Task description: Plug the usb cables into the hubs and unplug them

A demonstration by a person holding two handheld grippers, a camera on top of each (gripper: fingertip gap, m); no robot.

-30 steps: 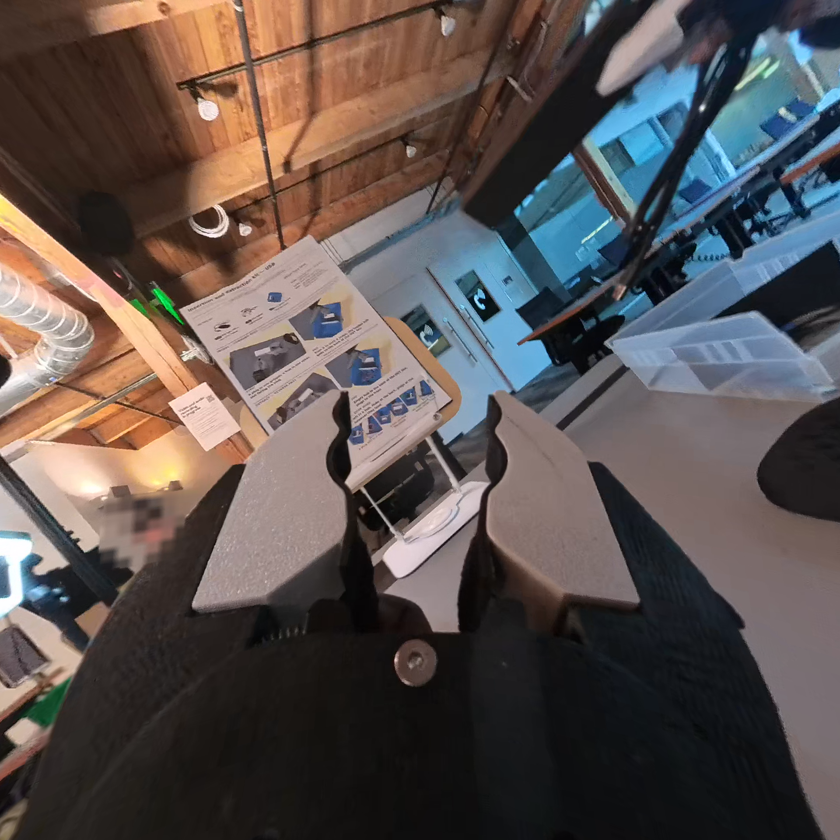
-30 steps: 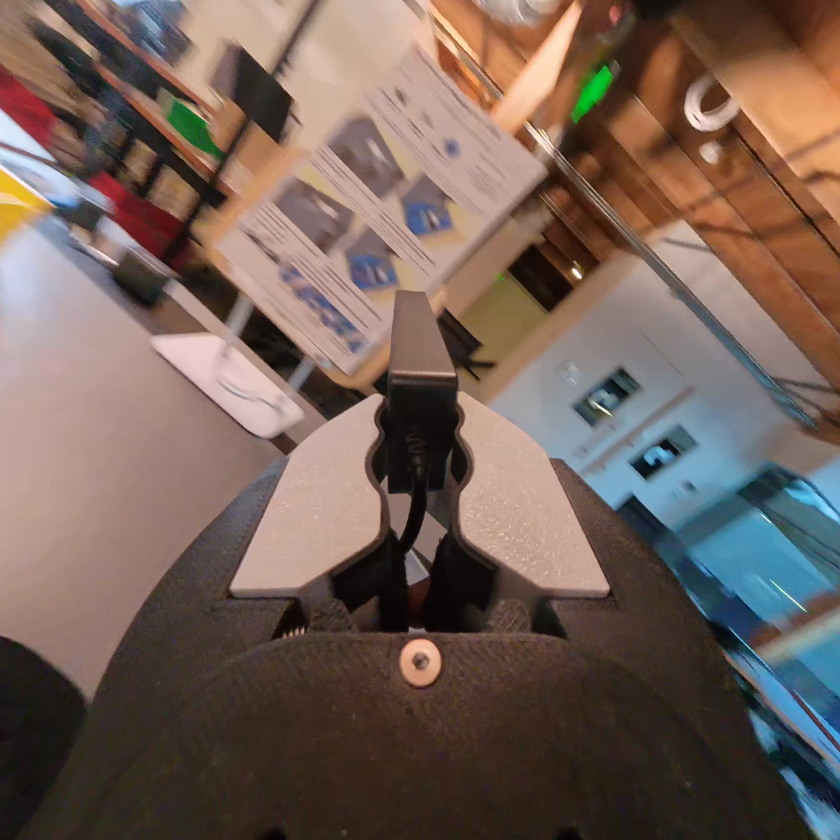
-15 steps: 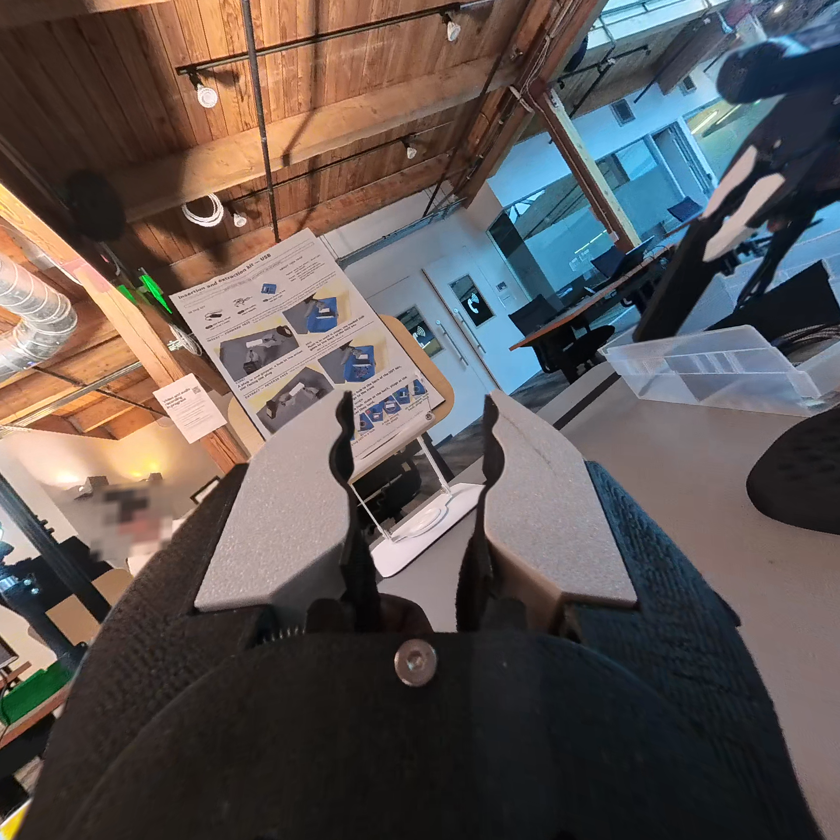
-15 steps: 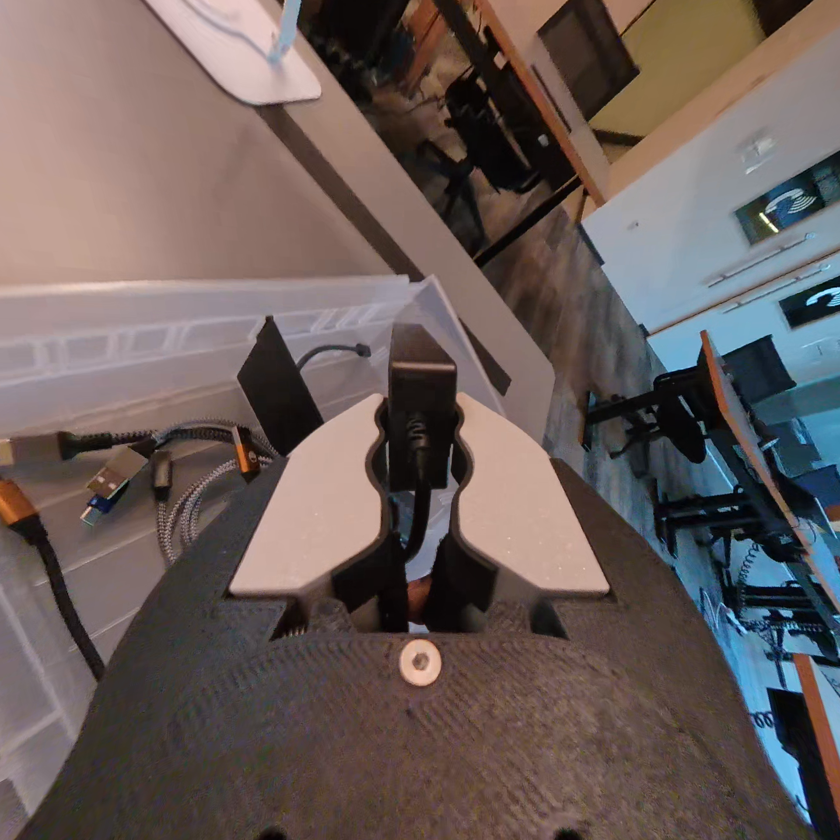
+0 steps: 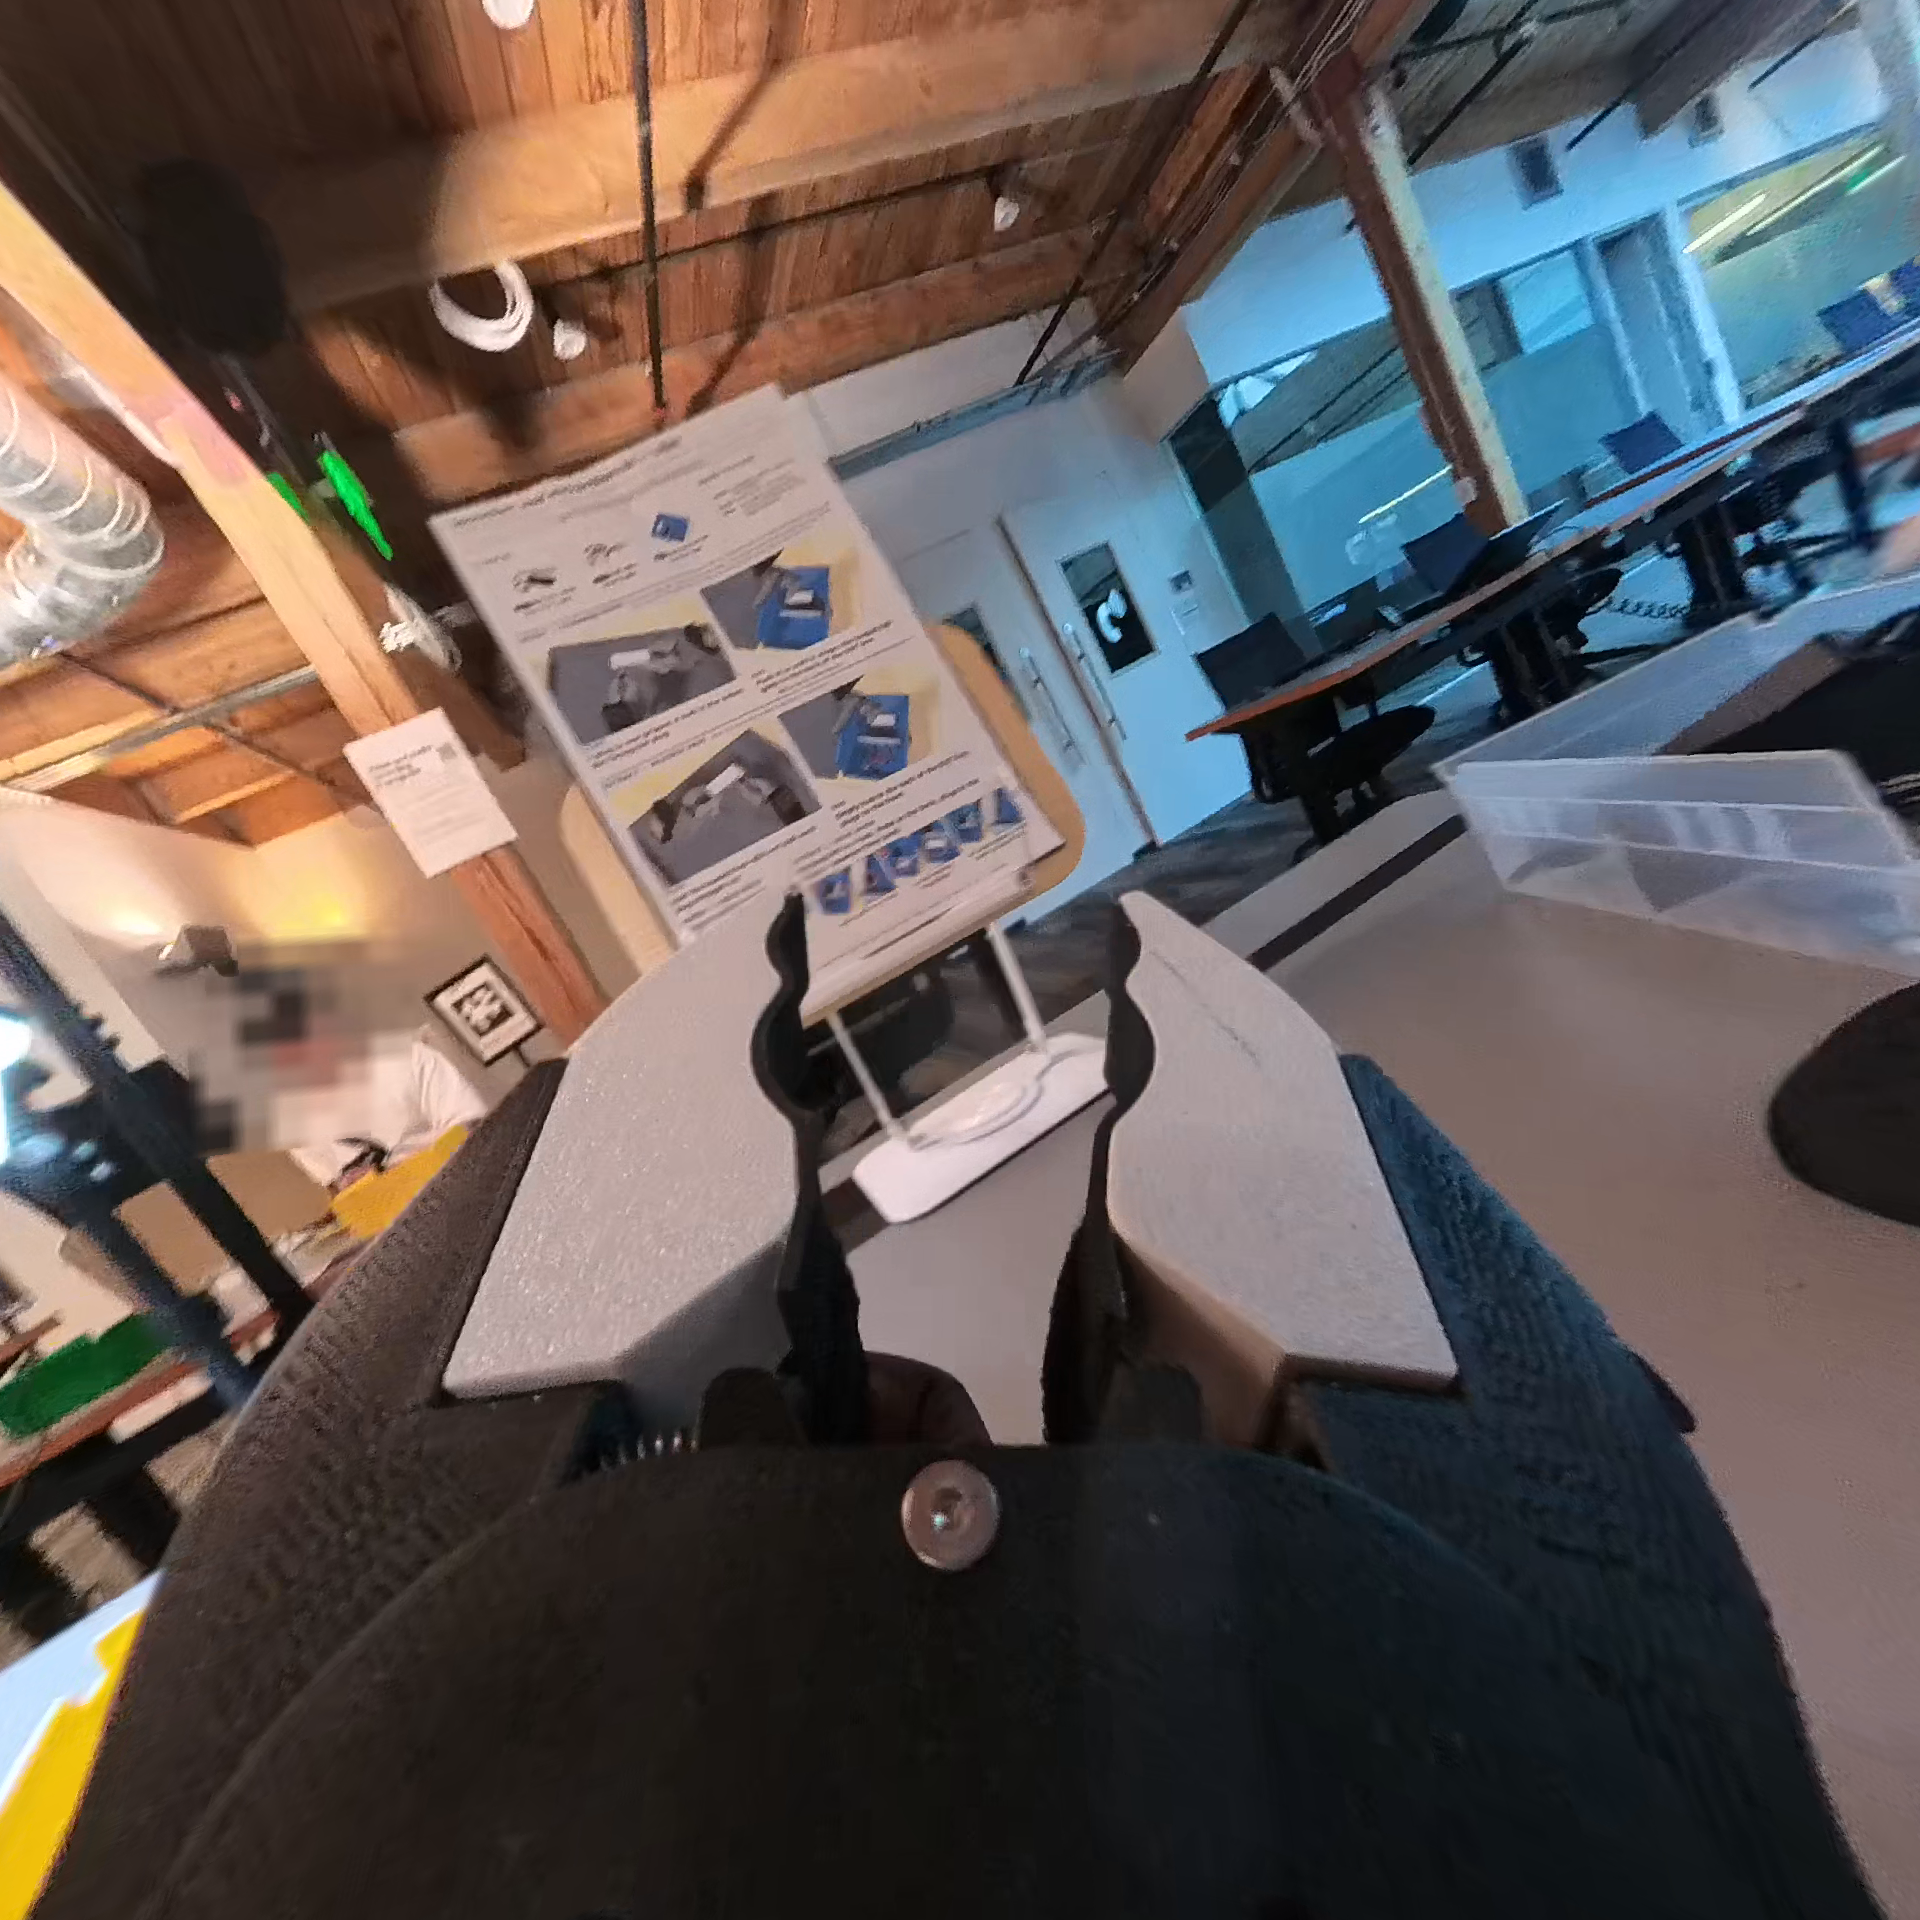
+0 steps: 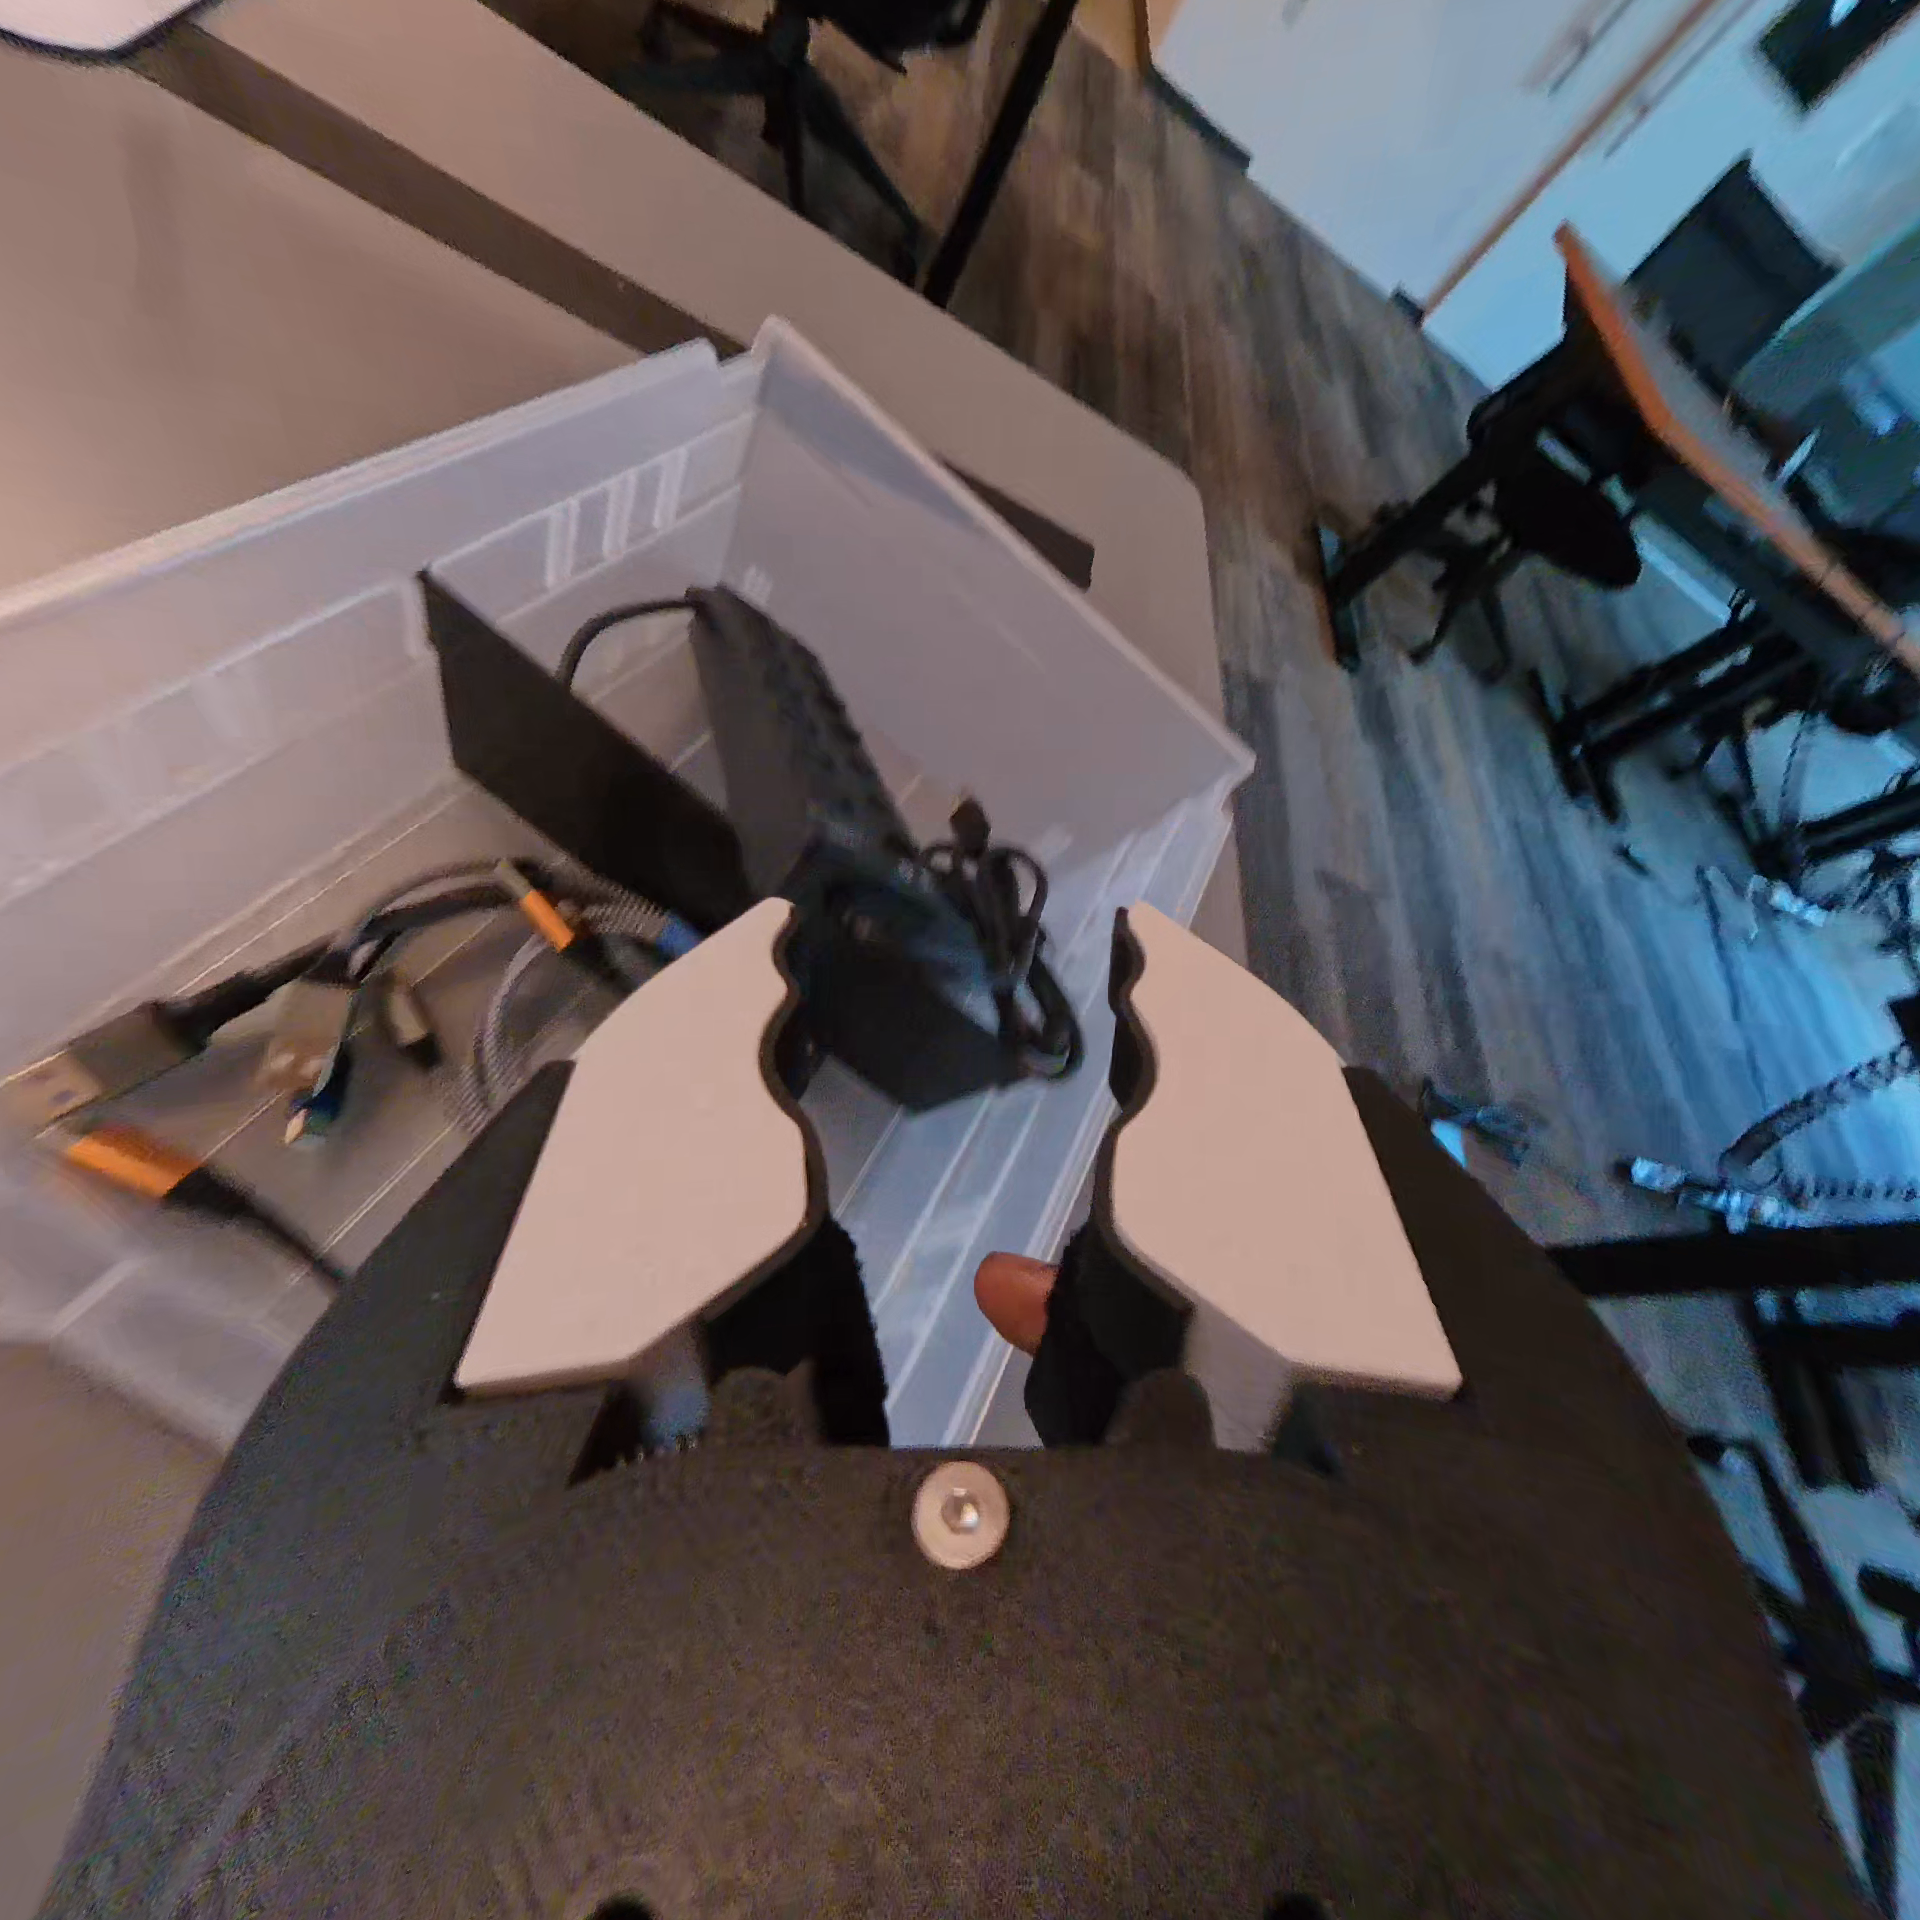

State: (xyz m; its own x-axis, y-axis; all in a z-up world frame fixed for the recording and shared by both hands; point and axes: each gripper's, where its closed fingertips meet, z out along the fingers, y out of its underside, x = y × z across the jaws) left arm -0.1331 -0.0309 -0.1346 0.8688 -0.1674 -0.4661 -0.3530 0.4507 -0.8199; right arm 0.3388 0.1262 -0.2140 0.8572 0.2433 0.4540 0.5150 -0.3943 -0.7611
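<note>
My right gripper is open and empty, held over the right compartment of a clear plastic bin. A black USB hub with its coiled black cable lies on the bin floor just beyond the fingertips. A longer black hub leans behind it. A black divider separates them from several braided USB cables with orange and grey plugs on the left. My left gripper is open and empty, raised above the grey table.
An instruction sheet on a white stand is at the table's far edge. The clear bin also shows in the left wrist view at the right. A black round object lies on the table. Desks and chairs stand beyond.
My right gripper swung down over the bin, opened and let go of the black hub, which now lies in the bin. My left gripper stayed open and shifted slightly.
</note>
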